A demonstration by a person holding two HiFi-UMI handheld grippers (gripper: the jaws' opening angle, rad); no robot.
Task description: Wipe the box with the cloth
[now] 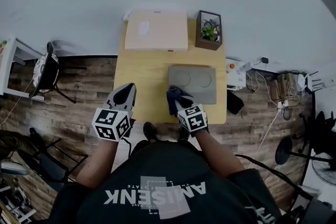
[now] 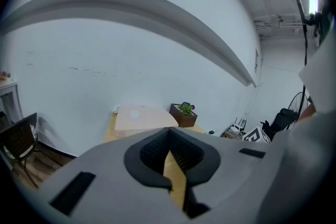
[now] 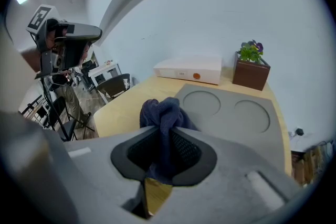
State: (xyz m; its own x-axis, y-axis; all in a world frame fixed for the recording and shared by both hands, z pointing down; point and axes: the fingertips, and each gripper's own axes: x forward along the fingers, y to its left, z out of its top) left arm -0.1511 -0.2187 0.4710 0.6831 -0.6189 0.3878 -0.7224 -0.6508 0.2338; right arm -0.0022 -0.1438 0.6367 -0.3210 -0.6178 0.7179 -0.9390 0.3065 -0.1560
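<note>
The pale flat box point(image 1: 156, 30) lies at the table's far edge; it also shows as the box point(image 2: 142, 117) and the box point(image 3: 189, 69). My right gripper point(image 1: 176, 105) is shut on a dark blue cloth point(image 1: 175, 96) at the near left edge of a grey tray point(image 1: 192, 84). In the right gripper view the cloth point(image 3: 165, 113) bunches up between the jaws of the right gripper point(image 3: 167, 131), well short of the box. My left gripper point(image 1: 123, 97) hovers at the table's front left, and the left gripper point(image 2: 169, 136) is shut with nothing in it.
A brown planter point(image 1: 209, 30) with flowers stands just right of the box. The grey tray point(image 3: 231, 113) has two round recesses. A black object point(image 1: 234, 102) hangs off the table's right edge. A black chair point(image 1: 47, 72) stands on the left floor; cables and devices point(image 1: 273, 86) lie on the right.
</note>
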